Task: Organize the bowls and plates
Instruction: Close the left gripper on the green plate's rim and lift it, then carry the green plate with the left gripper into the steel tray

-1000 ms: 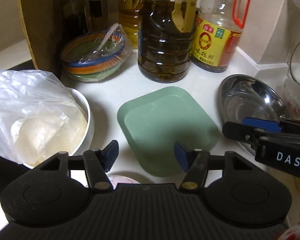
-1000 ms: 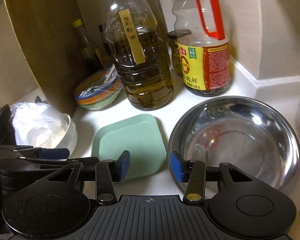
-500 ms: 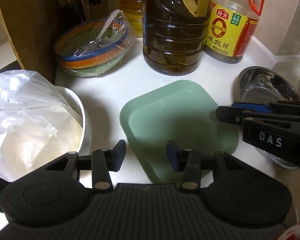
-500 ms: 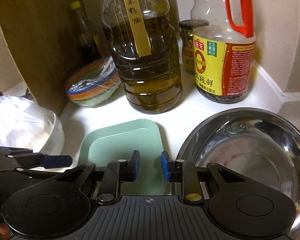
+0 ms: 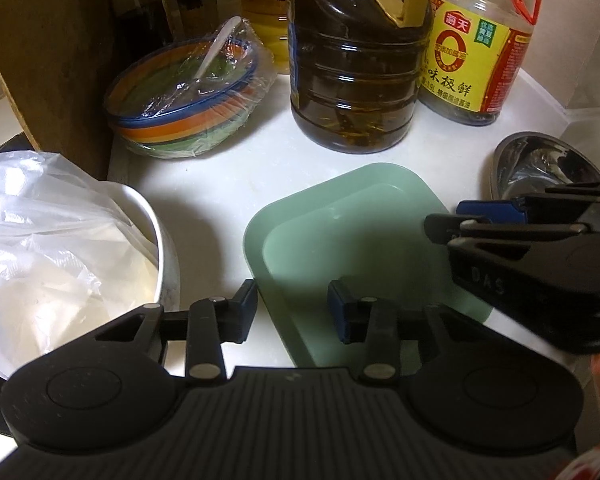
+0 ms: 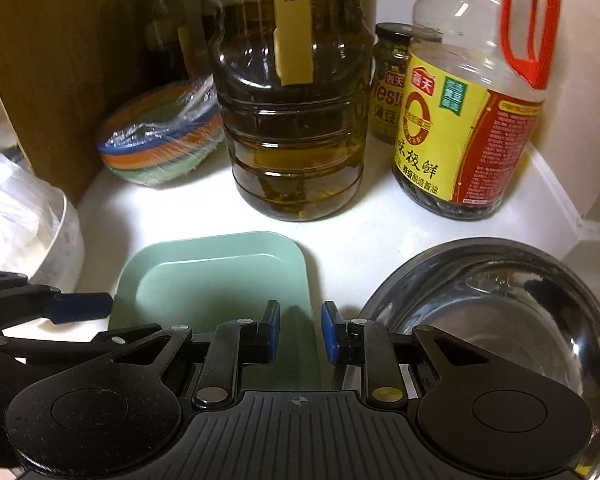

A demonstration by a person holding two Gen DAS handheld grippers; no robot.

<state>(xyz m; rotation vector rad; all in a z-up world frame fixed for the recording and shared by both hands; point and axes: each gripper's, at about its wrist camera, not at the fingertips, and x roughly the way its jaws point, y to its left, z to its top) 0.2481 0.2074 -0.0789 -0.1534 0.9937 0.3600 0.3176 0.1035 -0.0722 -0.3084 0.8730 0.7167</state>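
Note:
A pale green square plate (image 5: 352, 240) (image 6: 220, 280) lies flat on the white counter. My left gripper (image 5: 292, 312) straddles its near left rim. Its jaws are closing, and a gap still shows beside each pad. My right gripper (image 6: 300, 330) straddles the plate's right rim with its jaws narrow, and green shows between the left pad and the rim. From the left wrist view it (image 5: 464, 218) reaches in over that edge. A steel bowl (image 6: 500, 320) (image 5: 540, 164) sits just right of the plate.
A white bowl (image 5: 164, 248) holding a plastic bag stands left of the plate. Behind are plastic-wrapped coloured bowls (image 5: 188, 120), an oil bottle (image 6: 296, 120), a soy sauce bottle (image 6: 460, 140), a jar (image 6: 388, 92) and a wooden board (image 5: 52, 60).
Both grippers came down and forward onto the green plate and narrowed their jaws. The right one shifted left, from the gap between plate and steel bowl onto the plate's right rim.

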